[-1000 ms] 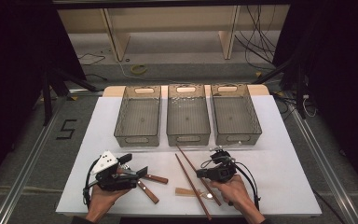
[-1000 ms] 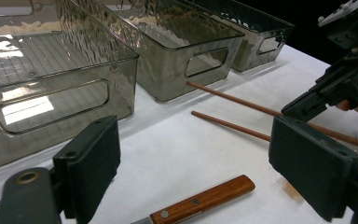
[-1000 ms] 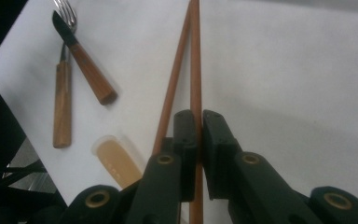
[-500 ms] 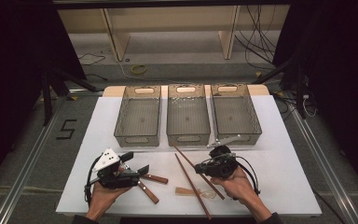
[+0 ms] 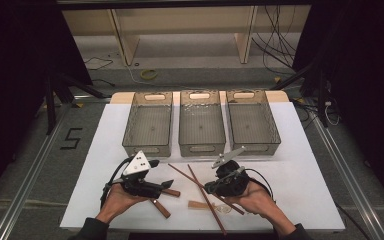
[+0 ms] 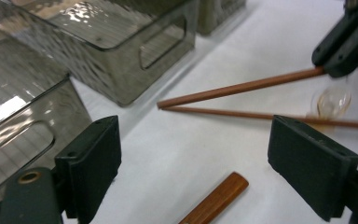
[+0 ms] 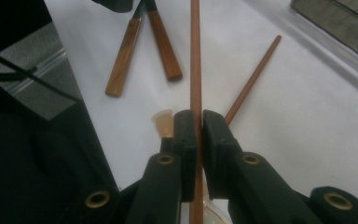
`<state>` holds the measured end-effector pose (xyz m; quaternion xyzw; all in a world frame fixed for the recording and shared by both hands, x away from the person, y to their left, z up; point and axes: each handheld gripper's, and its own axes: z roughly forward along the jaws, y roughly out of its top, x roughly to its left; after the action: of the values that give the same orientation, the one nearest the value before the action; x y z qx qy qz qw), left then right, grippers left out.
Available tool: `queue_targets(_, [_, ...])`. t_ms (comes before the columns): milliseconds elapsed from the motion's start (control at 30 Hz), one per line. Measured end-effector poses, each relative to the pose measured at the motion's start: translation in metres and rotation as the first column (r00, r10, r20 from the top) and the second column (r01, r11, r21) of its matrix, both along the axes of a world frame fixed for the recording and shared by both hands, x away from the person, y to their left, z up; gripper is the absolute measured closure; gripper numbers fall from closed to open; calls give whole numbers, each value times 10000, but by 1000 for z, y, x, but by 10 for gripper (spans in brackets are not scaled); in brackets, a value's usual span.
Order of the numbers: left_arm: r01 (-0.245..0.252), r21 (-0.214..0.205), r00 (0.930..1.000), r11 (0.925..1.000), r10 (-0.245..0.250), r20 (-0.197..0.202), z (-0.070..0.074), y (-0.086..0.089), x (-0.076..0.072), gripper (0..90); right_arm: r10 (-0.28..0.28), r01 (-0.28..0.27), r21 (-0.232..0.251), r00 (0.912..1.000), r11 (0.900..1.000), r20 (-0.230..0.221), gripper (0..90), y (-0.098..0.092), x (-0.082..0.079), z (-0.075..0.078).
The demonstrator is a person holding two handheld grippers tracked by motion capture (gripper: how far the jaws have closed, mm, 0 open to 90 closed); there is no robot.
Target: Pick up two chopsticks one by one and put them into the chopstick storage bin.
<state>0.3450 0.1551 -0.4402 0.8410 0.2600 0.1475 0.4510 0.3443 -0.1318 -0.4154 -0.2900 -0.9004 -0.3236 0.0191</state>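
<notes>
right gripper jaws clamped tight on a thin reddish-brown wooden chopstick lifted just above the white desk near its front edge, second matching chopstick lying beside it, left gripper jaws wide apart, empty, over a brown wooden-handled utensil.
</notes>
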Motion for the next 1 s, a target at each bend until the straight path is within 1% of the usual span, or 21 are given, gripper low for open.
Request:
queue_targets(33, [224, 161, 9997, 9996, -224, -25, 1, -3, 0, 168, 156, -155, -106, 9999, 9998, 42, 854, 0, 0, 0])
queue_targets(67, [370, 312, 9993, 9988, -371, 40, 2, -6, 0, 171, 216, -216, -149, 9998, 9997, 16, 854, 1, -1, 1])
queue_targets(133, [538, 788, 9980, 9954, -562, 277, 4, -11, -1, 179, 452, -451, -308, 9990, 9985, 27, 854, 3, -2, 2])
queue_targets(200, [879, 1218, 9956, 9887, -913, 226, 6, -16, -1, 184, 662, -661, -433, 9978, 9969, -1, 854, 4, -3, 3])
queue_targets(267, [1205, 1423, 9922, 9825, -1240, 161, 8, -20, -1, 190, 797, -794, -550, 9968, 9953, 34, 854, 6, -4, 4])
queue_targets(333, [1431, 1737, 9884, 9743, -1498, 260, 10, -23, -2, 207, 895, -896, -605, 9960, 9941, -28, 854, 8, -5, 5])
queue_targets(367, [1520, 1815, 9869, 9716, -1592, 258, 10, -25, -2, 216, 986, -985, -602, 9951, 9933, -22, 854, 8, -5, 6])
queue_targets(433, [1767, 2049, 9822, 9627, -1860, 269, 11, -28, -2, 242, 1093, -1092, -631, 9940, 9920, -8, 854, 10, -7, 7])
queue_targets(500, [2084, 2362, 9751, 9491, -2202, 245, 12, -31, -3, 276, 1197, -1197, -722, 9928, 9902, -38, 854, 13, -8, 8])
queue_targets(533, [2277, 2511, 9708, 9408, -2392, 160, 12, -34, -4, 291, 1312, -1306, -701, 9914, 9890, 34, 854, 13, -8, 8])
queue_targets(567, [2469, 2702, 9650, 9306, -2615, 186, 13, -36, -5, 337, 1373, -1371, -748, 9905, 9877, -20, 854, 14, -9, 9])
queue_targets(600, [2626, 2785, 9606, 9238, -2775, 150, 12, -39, -6, 350, 1441, -1439, -752, 9896, 9867, -24, 854, 15, -9, 10])
queue_targets(667, [2953, 3088, 9494, 9041, -3138, 108, 12, -44, -8, 377, 1504, -1503, -741, 9886, 9859, -35, 854, 17, -9, 10])
queue_targets(700, [3087, 3208, 9438, 8954, -3303, 136, 12, -46, -9, 391, 1681, -1676, -808, 9858, 9825, -1, 854, 17, -9, 11])
queue_targets(767, [3315, 3439, 9323, 8785, -3609, 232, 12, -50, -11, 433, 1797, -1788, -847, 9837, 9802, 32, 854, 18, -9, 12])
queue_targets(800, [3422, 3472, 9271, 8731, -3738, 261, 12, -52, -12, 469, 1786, -1778, -814, 9839, 9807, 25, 854, 19, -10, 12])
queue_targets(833, [3534, 3505, 9223, 8673, -3856, 241, 11, -54, -13, 503, 1919, -1905, -883, 9814, 9777, 76, 854, 20, -9, 12])
queue_targets(900, [3748, 3628, 9129, 8532, -4079, 161, 12, -56, -15, 552, 1982, -1965, -958, 9801, 9758, 77, 854, 20, -10, 12])
queue_targets(933, [3832, 3630, 9095, 8494, -4156, 124, 12, -57, -15, 570, 2069, -2051, -965, 9783, 9740, 89, 854, 20, -9, 12])
queue_targets(967, [3867, 3619, 9073, 8482, -4203, 155, 12, -57, -16, 589, 2108, -2090, -988, 9775, 9729, 81, 854, 20, -9, 12])
queue_targets(1000, [3946, 3620, 9037, 8445, -4279, 133, 12, -57, -16, 612, 2136, -2118, -986, 9769, 9723, 81, 854, 20, -9, 12])
